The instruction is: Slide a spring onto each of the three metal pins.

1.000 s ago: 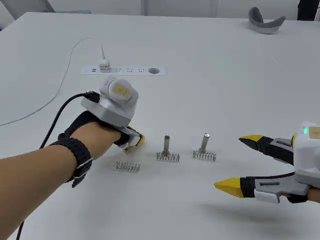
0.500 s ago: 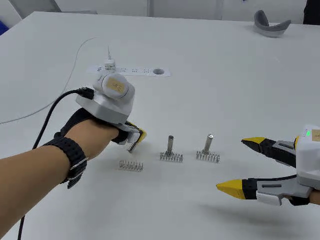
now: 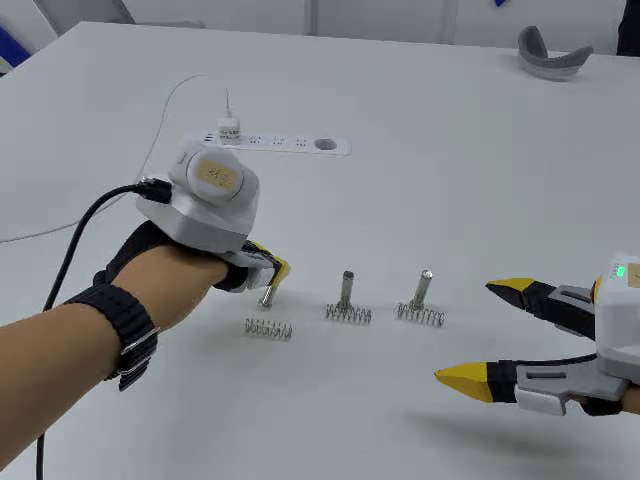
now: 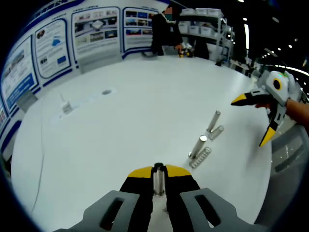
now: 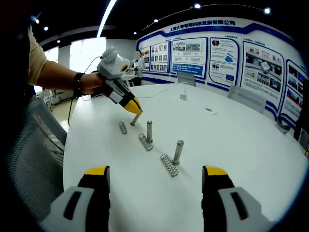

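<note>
My left gripper [image 3: 270, 274] is shut on a short metal pin [image 3: 266, 295], held nearly upright with its lower end close to the table, just behind a loose spring [image 3: 268, 328]. The same pin [image 4: 158, 179] stands between the yellow-tipped jaws in the left gripper view. To the right, two more pins [image 3: 346, 287] [image 3: 424, 287] stand upright, each with a spring [image 3: 348, 314] [image 3: 420, 316] lying at its foot. My right gripper [image 3: 465, 331] hovers open at the right, empty, and faces the row of pins [image 5: 149, 130] [image 5: 178, 151] in its own view.
A white power strip [image 3: 280, 143] with a plug and a thin white cable [image 3: 150, 130] lies behind the work area. A grey curved object [image 3: 555, 50] sits at the far right corner. A black cable trails from the left gripper.
The left hand has shifted slightly left and tipped, so the pin in its jaws now shows below them. The right gripper has stayed put; the head camera has drifted.
</note>
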Demonstrator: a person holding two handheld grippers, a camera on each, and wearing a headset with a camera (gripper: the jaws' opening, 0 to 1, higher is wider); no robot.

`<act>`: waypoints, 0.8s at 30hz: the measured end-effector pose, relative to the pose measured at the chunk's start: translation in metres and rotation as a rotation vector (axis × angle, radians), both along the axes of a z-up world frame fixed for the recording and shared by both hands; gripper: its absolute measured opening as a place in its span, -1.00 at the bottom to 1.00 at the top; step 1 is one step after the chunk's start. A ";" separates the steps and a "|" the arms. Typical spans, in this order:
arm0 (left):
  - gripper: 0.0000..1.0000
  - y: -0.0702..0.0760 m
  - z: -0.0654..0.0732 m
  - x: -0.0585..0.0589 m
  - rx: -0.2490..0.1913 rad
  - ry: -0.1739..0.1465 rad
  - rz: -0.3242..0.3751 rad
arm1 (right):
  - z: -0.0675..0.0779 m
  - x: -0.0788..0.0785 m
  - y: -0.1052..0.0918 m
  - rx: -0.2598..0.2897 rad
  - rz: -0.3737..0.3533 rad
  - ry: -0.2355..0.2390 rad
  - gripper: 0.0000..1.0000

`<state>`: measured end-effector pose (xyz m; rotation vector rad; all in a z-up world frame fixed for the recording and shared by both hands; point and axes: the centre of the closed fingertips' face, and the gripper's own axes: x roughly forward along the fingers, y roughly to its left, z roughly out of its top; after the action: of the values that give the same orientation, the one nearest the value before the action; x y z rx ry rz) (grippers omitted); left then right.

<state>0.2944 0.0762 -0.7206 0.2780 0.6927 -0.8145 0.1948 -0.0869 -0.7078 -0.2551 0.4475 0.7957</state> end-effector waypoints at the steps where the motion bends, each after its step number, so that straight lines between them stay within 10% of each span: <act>1: -0.86 0.000 0.001 0.000 -0.005 -0.009 -0.002 | 0.000 0.000 0.000 0.000 0.000 0.000 0.58; 24: -0.85 0.013 0.006 -0.014 -0.051 -0.051 0.008 | 0.000 -0.002 0.004 -0.008 0.012 0.005 0.59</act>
<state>0.2805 0.0889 -0.7149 0.2492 0.6238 -0.8132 0.1933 -0.0830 -0.7081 -0.2632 0.4546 0.8064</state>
